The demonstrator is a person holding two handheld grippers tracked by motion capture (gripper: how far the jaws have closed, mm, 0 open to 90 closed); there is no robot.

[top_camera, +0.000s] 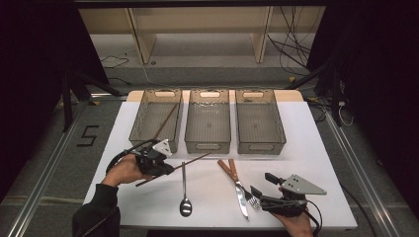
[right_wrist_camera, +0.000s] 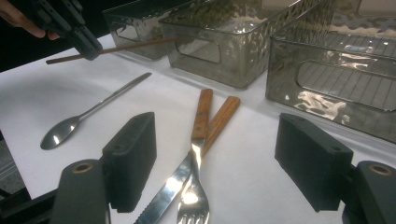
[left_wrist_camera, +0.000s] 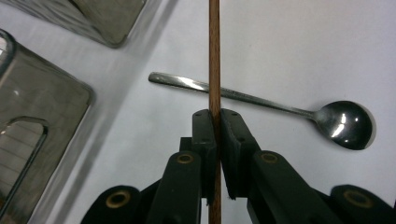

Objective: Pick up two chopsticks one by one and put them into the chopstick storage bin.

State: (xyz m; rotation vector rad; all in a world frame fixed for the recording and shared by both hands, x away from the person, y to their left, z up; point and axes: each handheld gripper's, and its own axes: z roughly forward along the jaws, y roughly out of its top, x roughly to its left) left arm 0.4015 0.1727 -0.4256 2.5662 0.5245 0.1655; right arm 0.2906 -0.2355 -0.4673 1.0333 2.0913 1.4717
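A: What do the left tongs [left_wrist_camera: 214,122] have hold of?

B: A thin brown wooden chopstick [left_wrist_camera: 214,56], clenched between the two black jaws partway along its length. It is lifted off the white surface [top_camera: 306,148], just in front of the left-hand smoky transparent plastic bin [top_camera: 155,120], with its far tip reaching toward the middle bin [top_camera: 208,120].

A: And the step, as you judge it?

B: Probably dropping it into that left bin, since another brown chopstick [top_camera: 165,121] already lies slanted inside. To do it well I'd keep the stick level, carry it over the bin's near rim so neither end catches the wall, line it up with the bin's long side, then release low.

A: What lies around it?

B: In front of the left bin, a long-handled steel spoon [top_camera: 184,190] rests on the surface, its handle passing under the held chopstick in the left gripper view. Farther right from that bin, a wooden-handled steel knife [top_camera: 236,186] and a wooden-handled steel fork [top_camera: 242,183] lie crossed. The right tongs [right_wrist_camera: 229,163] hover just over them, spread wide and holding nothing. The right-hand bin [top_camera: 259,120] looks empty.

A: Any writing?

B: No brand or label on the cutlery or bins that I can read. On the floor left of the left bin there is a dark mark [top_camera: 87,135] shaped like the figure 5.
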